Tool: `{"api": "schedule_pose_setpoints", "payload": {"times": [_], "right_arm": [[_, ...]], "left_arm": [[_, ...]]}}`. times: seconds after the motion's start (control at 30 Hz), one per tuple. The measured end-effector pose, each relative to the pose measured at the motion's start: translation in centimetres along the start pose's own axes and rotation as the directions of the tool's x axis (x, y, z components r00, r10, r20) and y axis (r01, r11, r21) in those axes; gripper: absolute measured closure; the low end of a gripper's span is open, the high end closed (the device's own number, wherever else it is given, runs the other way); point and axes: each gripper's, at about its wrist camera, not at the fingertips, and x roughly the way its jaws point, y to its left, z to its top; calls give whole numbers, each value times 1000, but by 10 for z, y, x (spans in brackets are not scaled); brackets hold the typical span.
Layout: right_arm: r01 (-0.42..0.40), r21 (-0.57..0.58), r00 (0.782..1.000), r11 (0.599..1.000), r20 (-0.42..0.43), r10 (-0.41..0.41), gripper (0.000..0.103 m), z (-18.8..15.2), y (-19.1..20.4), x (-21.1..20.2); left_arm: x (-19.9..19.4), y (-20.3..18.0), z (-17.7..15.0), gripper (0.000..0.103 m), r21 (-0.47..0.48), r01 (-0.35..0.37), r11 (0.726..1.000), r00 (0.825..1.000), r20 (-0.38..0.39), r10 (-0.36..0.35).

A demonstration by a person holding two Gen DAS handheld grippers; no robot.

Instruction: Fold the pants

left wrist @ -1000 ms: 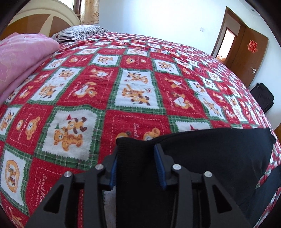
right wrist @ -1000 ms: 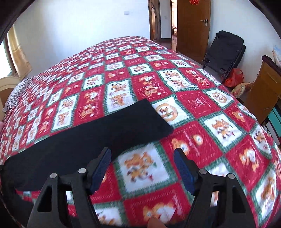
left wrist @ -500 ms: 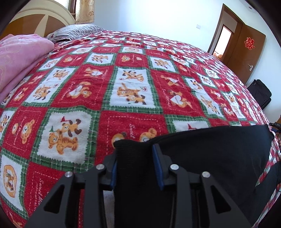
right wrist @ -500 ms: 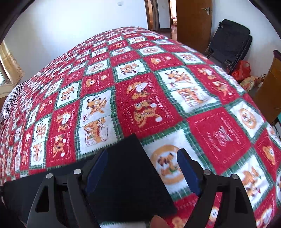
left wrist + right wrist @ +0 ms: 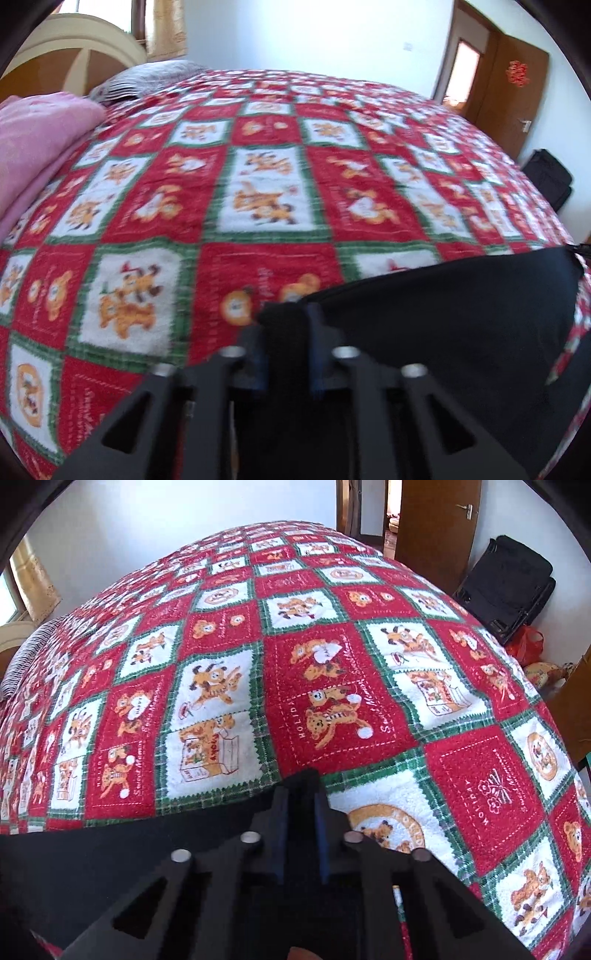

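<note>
Now | pants (image 5: pixel 443 314): 1, black | left tool (image 5: pixel 286 343): just clamped on corner | right tool (image 5: pixel 301 812): just clamped on corner

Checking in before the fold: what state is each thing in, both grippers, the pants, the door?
left gripper: jaws just closed, shut on pants corner
right gripper: jaws just closed, shut on the other corner
black pants: lying flat on the bedspread, pinched at both corners
wooden door: open
pink blanket: piled at the bed's edge
</note>
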Motion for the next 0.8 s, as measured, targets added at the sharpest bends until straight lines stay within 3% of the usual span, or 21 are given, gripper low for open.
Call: {"api": "schedule_pose_setpoints", "payload": {"times": [0.2,0.53,0.8], "right_arm": [[-20,-17,996,1000,90,22,95,-9,4,-42],[-94,-55,968,994,227,105,95,-44,-13,-124],[-119,-48,950,992,286,128,95,-92,-34,-165]], "left_arm": [[-20,1,3,90,4,17,1000,998,55,-17],[-50,-2,5,91,13,66,998,990,126,-67],[-85,1,-14,91,22,150,988,959,239,-151]]}}
